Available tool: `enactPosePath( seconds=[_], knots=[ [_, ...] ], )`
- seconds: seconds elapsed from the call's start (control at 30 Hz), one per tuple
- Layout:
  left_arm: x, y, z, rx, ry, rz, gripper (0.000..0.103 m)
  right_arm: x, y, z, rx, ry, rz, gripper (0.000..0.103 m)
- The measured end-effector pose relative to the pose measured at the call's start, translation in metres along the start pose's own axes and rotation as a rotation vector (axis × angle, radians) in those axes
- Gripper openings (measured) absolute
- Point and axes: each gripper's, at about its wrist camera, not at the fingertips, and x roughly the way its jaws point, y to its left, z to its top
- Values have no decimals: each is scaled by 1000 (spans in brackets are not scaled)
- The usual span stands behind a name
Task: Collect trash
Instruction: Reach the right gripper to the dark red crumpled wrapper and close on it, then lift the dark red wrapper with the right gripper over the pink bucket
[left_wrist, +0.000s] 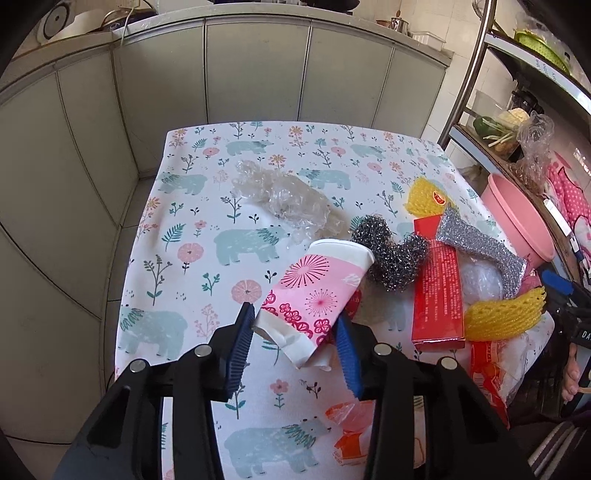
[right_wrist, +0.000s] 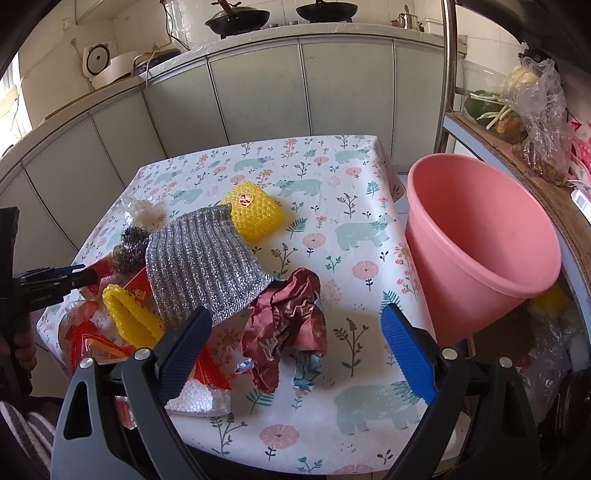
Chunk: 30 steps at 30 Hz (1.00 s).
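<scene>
My left gripper (left_wrist: 295, 315) is shut on the lower end of a crushed pink-and-white paper cup (left_wrist: 314, 284), whose rim points away toward a steel wool pad (left_wrist: 388, 254). My right gripper (right_wrist: 295, 314) is open, its blue pads on either side of a crumpled red patterned paper (right_wrist: 288, 325) that lies on the tablecloth. A pink bucket (right_wrist: 480, 236) stands just off the table's right edge, tilted toward the table. It also shows in the left wrist view as the pink bucket (left_wrist: 517, 218).
On the bear-print tablecloth (right_wrist: 332, 177) lie crumpled clear plastic (left_wrist: 284, 199), a silver scouring cloth (right_wrist: 199, 258), two yellow foam nets (right_wrist: 255, 212) (right_wrist: 129, 314), a red box (left_wrist: 439, 295) and orange wrappers (left_wrist: 351, 424). Cabinets stand behind, and a shelf (right_wrist: 524, 155) with bagged vegetables is on the right.
</scene>
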Motion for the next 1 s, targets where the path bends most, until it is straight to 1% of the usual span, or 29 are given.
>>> enactPosePath(
  seconds=[0.1,0.13,0.17,0.2,0.23,0.27,0.3,0.37,0.47,0.57,0.77,0.9,1.0],
  knots=[
    [-6,3,3,-1,-10,7,42,2,-2,-3,2,19,11,94],
    [-8,3,3,-3,-11,7,42,1,-3,-3,1,23,17,90],
    [-9,4,3,-5,-14,7,42,1,-3,-4,-4,29,20,84],
    [-11,5,3,-6,-16,9,42,2,-3,-4,-9,36,22,82],
    [-12,6,2,-7,-18,11,42,2,-3,-5,-11,40,26,78],
    [-14,6,2,-8,-20,13,42,3,-4,-6,-12,46,30,71],
    [-16,6,1,-9,-23,13,42,5,-5,-7,-9,55,36,67],
    [-21,6,1,-10,-33,12,42,9,-7,-8,7,70,71,48],
    [-30,5,1,-3,-53,12,42,7,-6,-10,5,74,93,37],
    [-38,5,3,-4,-73,18,42,2,-6,-11,-2,65,94,34],
    [-50,2,8,-23,-105,7,42,-12,-14,-13,12,34,87,34],
    [-56,-6,14,-26,-130,-26,42,-29,-20,-11,35,-28,76,34],
    [-60,-23,22,5,-159,-49,42,-36,-23,-7,31,-59,56,34]
  ],
)
